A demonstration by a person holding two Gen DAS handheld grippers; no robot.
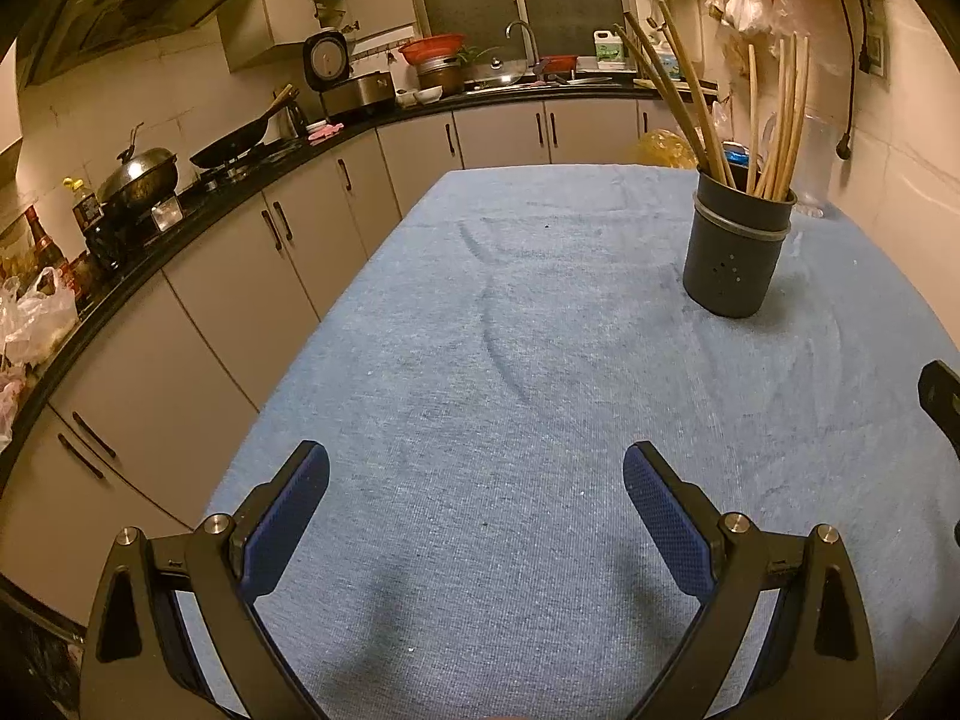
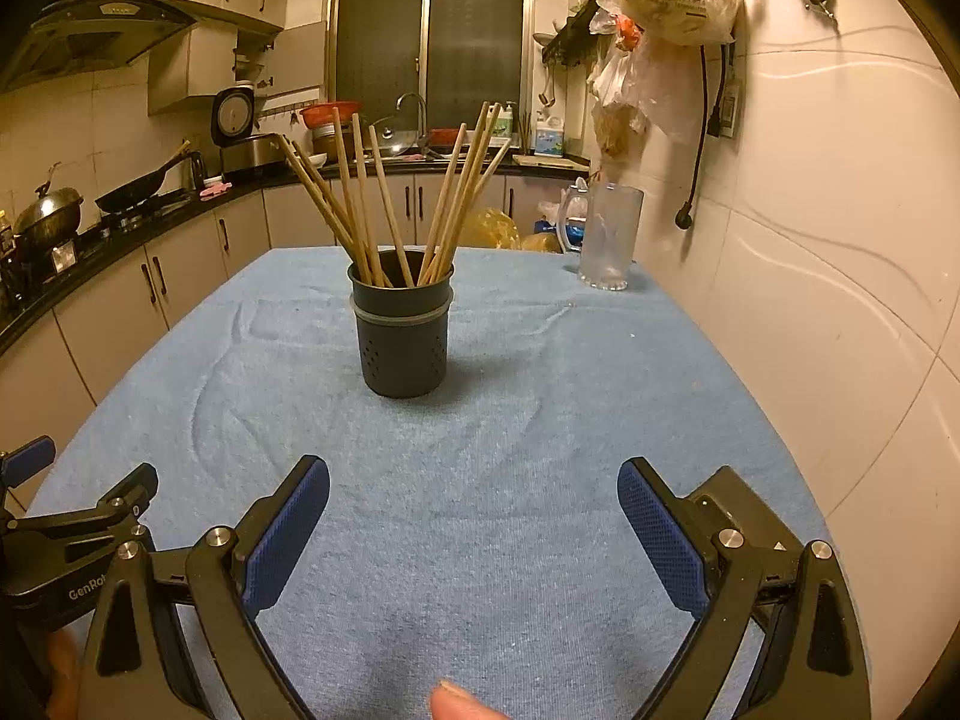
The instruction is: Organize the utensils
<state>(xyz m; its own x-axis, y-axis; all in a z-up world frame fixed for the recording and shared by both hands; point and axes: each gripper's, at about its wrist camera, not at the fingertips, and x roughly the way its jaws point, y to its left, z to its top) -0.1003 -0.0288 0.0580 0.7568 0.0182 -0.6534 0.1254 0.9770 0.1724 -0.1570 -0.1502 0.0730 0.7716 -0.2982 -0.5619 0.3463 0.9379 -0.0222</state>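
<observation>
Left gripper: our left gripper [image 1: 476, 474] is spread wide, blue pads facing each other, nothing between them, hovering over bare blue cloth.

Right gripper: same deal on our right gripper [image 2: 474, 489], wide open and empty, pointed straight at the holder.

Chopsticks: we see a bunch of wooden chopsticks [image 2: 366, 204] all standing in the dark holder [image 2: 401, 339], fanned out in two loose clumps that lean left and right. From the left wrist view the same chopsticks [image 1: 780, 120] poke out of the holder [image 1: 737, 258] off to our right and further back.

Holder: upright on the blue tablecloth [image 2: 510, 420], around the middle of the table, well ahead of both grippers.

Other table stuff: a clear glass pitcher [image 2: 609, 237] sits at the far right corner near the wall, apart from the holder.

Extras: a fingertip [image 2: 462, 703] peeks in at the bottom edge of our right wrist view.

Background: kitchen counter [image 1: 180, 204] along the left with a wok [image 1: 237, 141] and a lidded pot [image 1: 141, 171].
</observation>
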